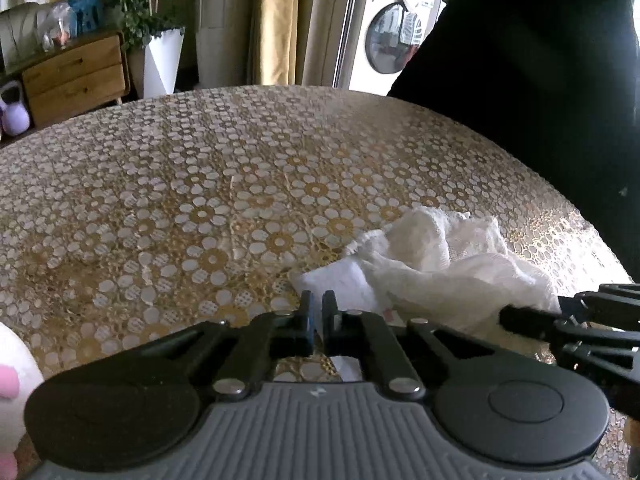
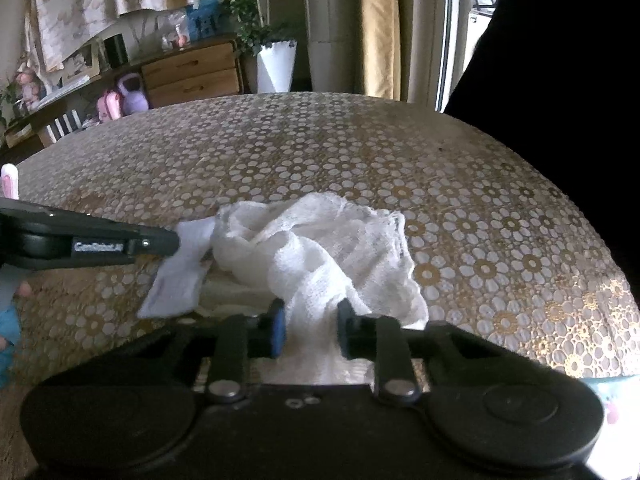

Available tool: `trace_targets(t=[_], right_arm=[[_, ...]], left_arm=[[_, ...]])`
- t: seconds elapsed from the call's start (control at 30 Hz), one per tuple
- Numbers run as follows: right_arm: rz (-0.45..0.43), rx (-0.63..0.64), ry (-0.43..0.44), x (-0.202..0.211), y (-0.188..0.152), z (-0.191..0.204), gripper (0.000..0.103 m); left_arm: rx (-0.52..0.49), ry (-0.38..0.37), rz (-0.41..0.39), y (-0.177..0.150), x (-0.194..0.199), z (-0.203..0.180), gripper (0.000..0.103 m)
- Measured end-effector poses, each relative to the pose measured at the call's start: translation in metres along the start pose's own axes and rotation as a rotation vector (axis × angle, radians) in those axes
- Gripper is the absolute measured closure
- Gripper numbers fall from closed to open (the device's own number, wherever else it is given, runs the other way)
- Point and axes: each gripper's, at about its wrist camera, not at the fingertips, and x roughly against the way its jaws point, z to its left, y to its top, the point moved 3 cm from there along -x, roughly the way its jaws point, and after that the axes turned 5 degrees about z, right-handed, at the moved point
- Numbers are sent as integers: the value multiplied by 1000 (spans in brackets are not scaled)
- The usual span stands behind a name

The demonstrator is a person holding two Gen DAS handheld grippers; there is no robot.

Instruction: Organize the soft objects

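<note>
White gauzy cloth (image 2: 320, 248) lies crumpled on the desk (image 1: 180, 184), near its front edge, on a gold-and-white flower-patterned cover. One flat corner, smoother than the rest, sticks out to the left of the heap. Left hand-held gripper (image 1: 316, 312) has its jaws pressed together on that flat corner; in the right wrist view its tip meets the corner's edge from the side. Right hand-held gripper (image 2: 310, 326) pinches a bunched fold at the near side of the heap, cloth filling the narrow gap between its blue pads. No earlier view to compare, so the grip is read from these frames only. Both grippers slant down toward the desk. Step in hand, as I judge it: taking hold of the cloth at two points, the start of spreading or folding it. Nothing is lifted yet; the bulk sits slack on the cover. Next move likely calls for raising both holds together and drawing them apart so the heap opens flat, keeping tension even so the thin corner does not slip from the left jaws. The loose weave may snag or stretch unevenly. Around: a dark figure (image 1: 540, 80) at right behind the desk, a wooden drawer unit (image 2: 192, 72) and a potted plant (image 2: 276, 64) beyond.
</note>
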Motion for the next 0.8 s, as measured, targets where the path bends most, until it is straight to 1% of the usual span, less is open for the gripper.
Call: trace_targets(t=[0.1, 0.17, 0.2, 0.33, 0.43, 0.53, 0.57, 0.63, 0.67, 0.7, 0.73, 0.77, 0.8], right_arm=[[-31, -7, -18, 8, 1, 1, 90], [-57, -10, -23, 15, 1, 0, 91], [-64, -12, -20, 18, 2, 0, 91], [-55, -14, -19, 20, 2, -1, 91], [-42, -29, -5, 17, 1, -3, 91], [-34, -25, -1, 16, -1, -1, 91], [-32, -24, 2, 15, -2, -1, 91], [-29, -23, 6, 15, -3, -1, 91], [-28, -24, 8, 15, -3, -1, 91], [-27, -24, 9, 15, -3, -1, 91], [-26, -24, 12, 15, -3, 0, 91], [-26, -25, 14, 15, -3, -1, 91], [-25, -27, 16, 15, -3, -1, 91]], left_arm=[[-4, -15, -8, 0, 6, 0, 100], [-10, -48, 1, 1, 9, -1, 100], [-15, -49, 4, 0, 11, -1, 100], [-31, -65, 30, -3, 12, -7, 100], [-43, -55, 47, -6, 10, -13, 99], [-48, -59, 73, -9, 5, -19, 96], [-52, -54, 80, -10, 4, -22, 92], [-63, -37, 92, -12, 1, -28, 77], [-65, -31, 94, -13, 0, -30, 59], [-67, -34, 91, -14, 1, -31, 37], [-69, -36, 84, -15, 1, -33, 30], [-73, -35, 75, -15, 2, -35, 27], [-79, -35, 72, -15, 2, -37, 27]])
